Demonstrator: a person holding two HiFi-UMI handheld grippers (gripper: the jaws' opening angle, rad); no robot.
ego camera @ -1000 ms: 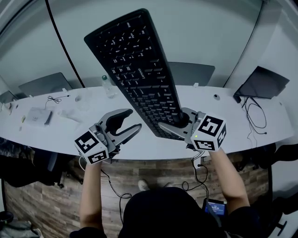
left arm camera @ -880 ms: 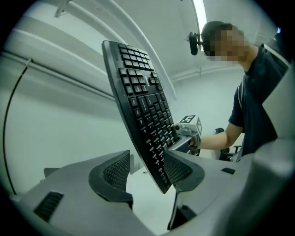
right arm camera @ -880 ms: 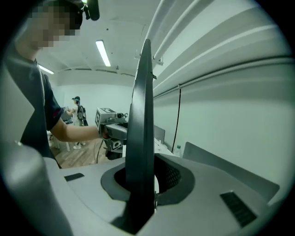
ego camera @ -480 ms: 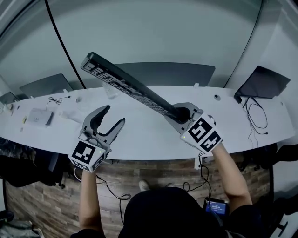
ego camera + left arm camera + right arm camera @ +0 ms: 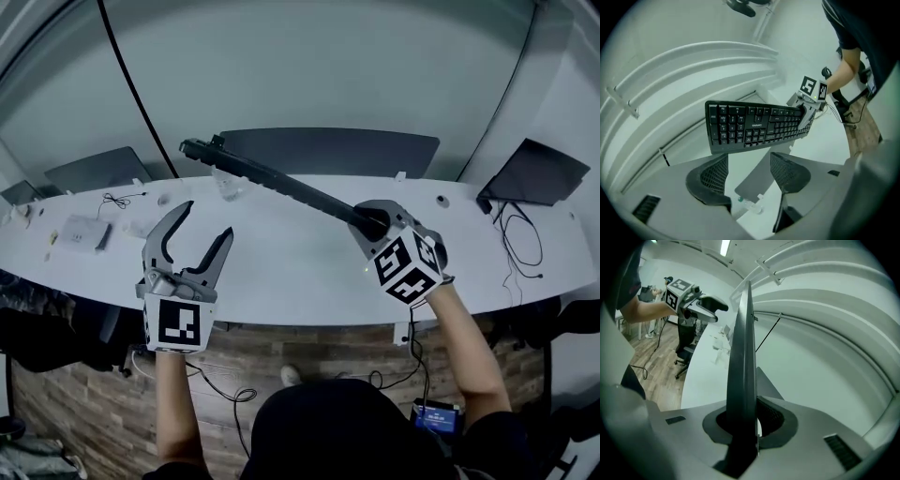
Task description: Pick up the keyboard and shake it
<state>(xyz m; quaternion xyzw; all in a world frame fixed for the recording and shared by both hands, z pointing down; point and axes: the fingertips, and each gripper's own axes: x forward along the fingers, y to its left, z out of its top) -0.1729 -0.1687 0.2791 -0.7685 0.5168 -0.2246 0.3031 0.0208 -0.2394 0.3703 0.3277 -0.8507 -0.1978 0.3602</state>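
keyboard was up in the air above the desk, edge-on in the head view. the right gripper held it by one short end. that claw was clamped hard on the end of the board, pads on both faces, plain in the right gripper view. the rest of the board stuck out unsupported to the upper left, crossing in front of the grey mat at the back of the desk.

left gripper was empty. its jaws stood wide apart and had just been opening, nothing between the pads. in the left gripper view the keyboard showed only beyond them, well apart.

handling, judged:
- full-size black plastic board, stiff. no visible sag though held at one end, so probably light.
- thin slab, smooth plastic. a one-end pinch left a long lever, so a shake would likely twist it in the pads and it could slip.
- keys were the fragile part. caps could pop if squeezed.
- best hold looked like the bare frame at a short edge, seated deep in the jaws, off the keycaps.
- the free claw on the far short end would steady it.
- no cable seen, couldn't tell if it was wired.
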